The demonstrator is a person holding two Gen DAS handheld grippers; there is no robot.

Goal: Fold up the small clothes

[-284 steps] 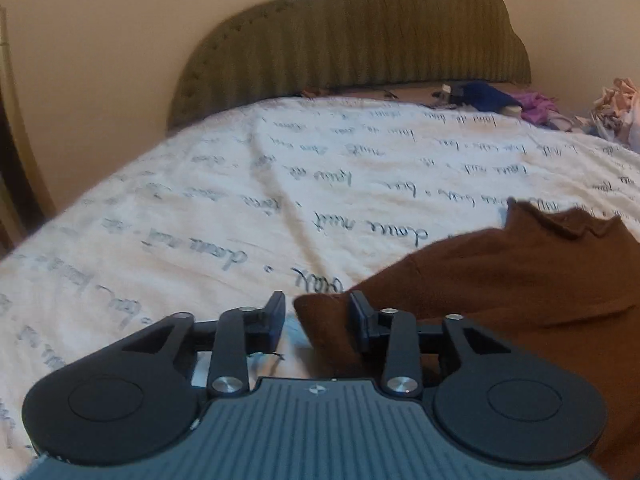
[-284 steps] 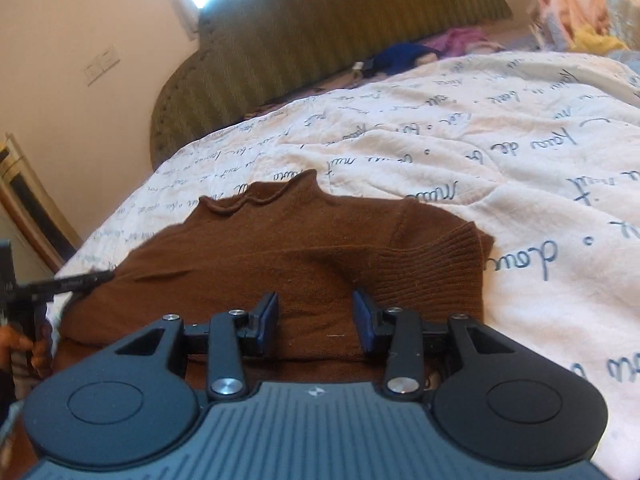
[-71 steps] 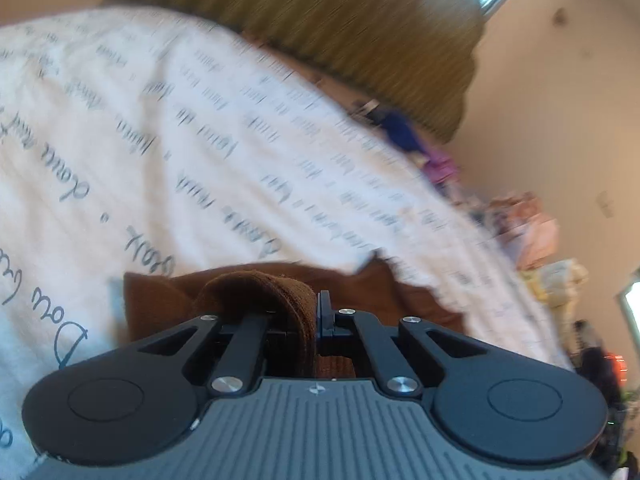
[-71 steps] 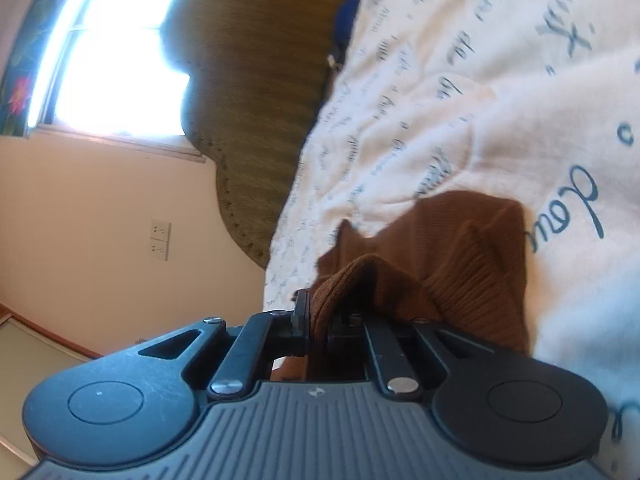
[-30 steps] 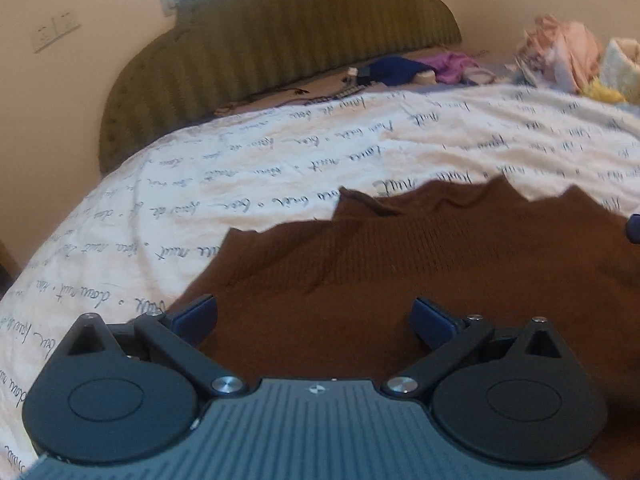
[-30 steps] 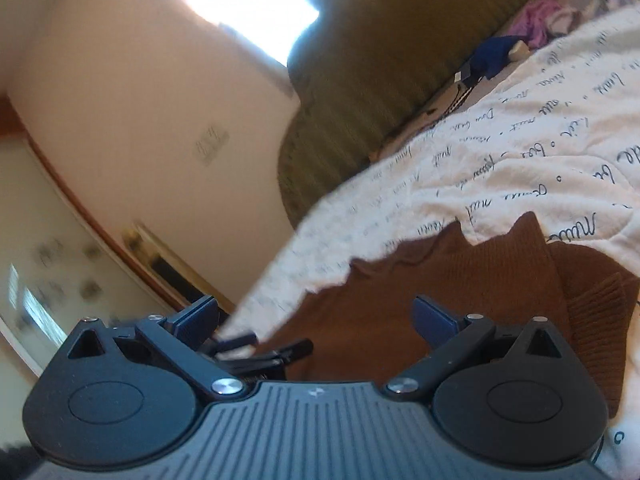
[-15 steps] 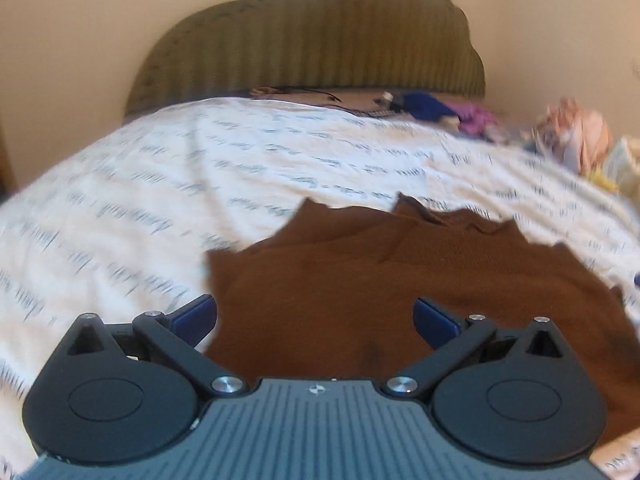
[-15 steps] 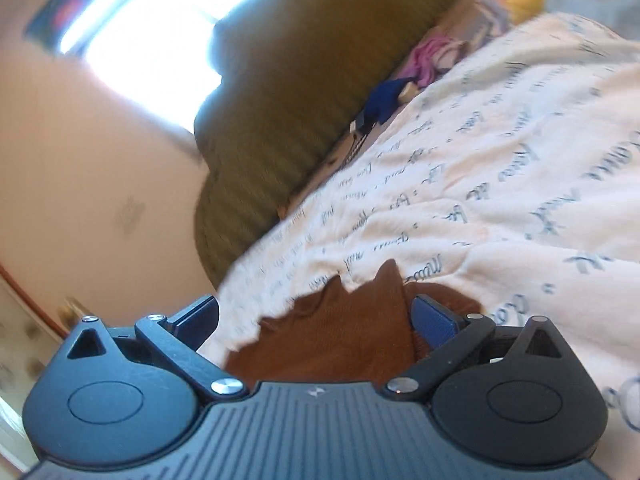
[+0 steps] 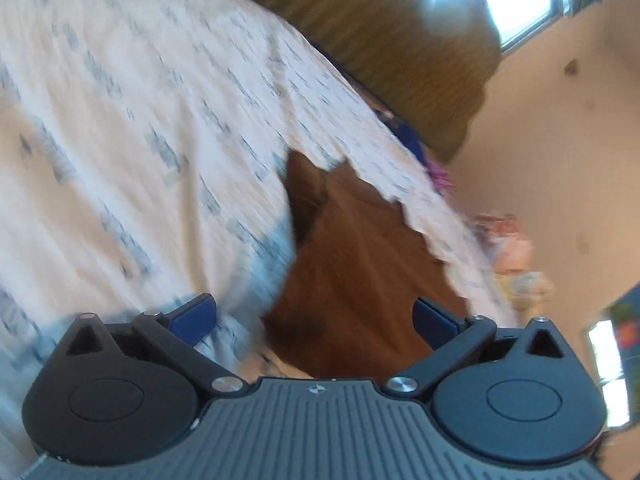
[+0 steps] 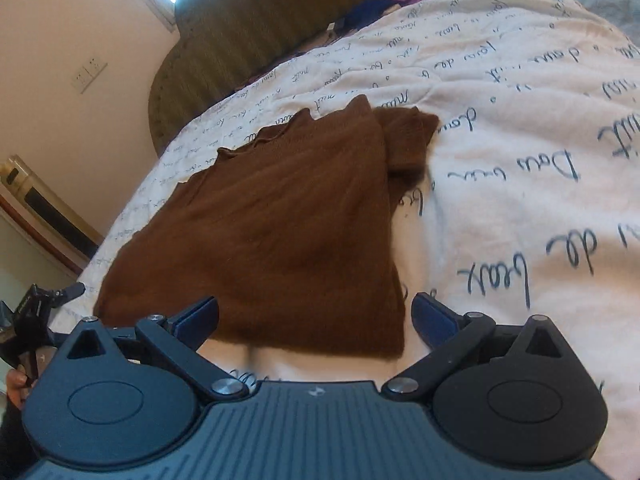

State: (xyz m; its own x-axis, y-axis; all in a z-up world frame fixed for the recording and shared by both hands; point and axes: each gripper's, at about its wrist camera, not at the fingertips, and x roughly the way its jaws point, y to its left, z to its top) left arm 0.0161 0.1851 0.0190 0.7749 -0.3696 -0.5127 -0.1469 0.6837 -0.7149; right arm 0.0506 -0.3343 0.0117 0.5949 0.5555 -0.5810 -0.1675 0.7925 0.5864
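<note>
Since half a second ago both of my cameras have swung: the left wrist view is now rolled hard and smeared with motion blur, while the right one has tipped down so the whole brown sweater (image 10: 276, 216) fills the middle of its view. Compared with a couple of seconds back, when each claw pinched a bunch of knit, neither one holds anything now. My left gripper (image 9: 314, 316) has its blue-padded fingers (image 9: 192, 314) spread wide, one tip over the white bedspread (image 9: 120, 140) and the other over the sweater's near edge, though the blur keeps me from telling whether it touches the cloth. My right gripper (image 10: 316, 314) is likewise spread wide, hanging just short of the sweater's bottom hem with the hem lying between its tips and a strip of bedspread showing under it. I see the sweater lying flat on the script-printed bedspread, neck end toward the olive headboard (image 10: 256, 20), with one sleeve folded in along the right side so its ribbed cuff sits by the collar. At the far left edge of the right wrist view the left gripper pokes in from the side, level with the hem, with a hand (image 10: 16, 384) beneath it.
</note>
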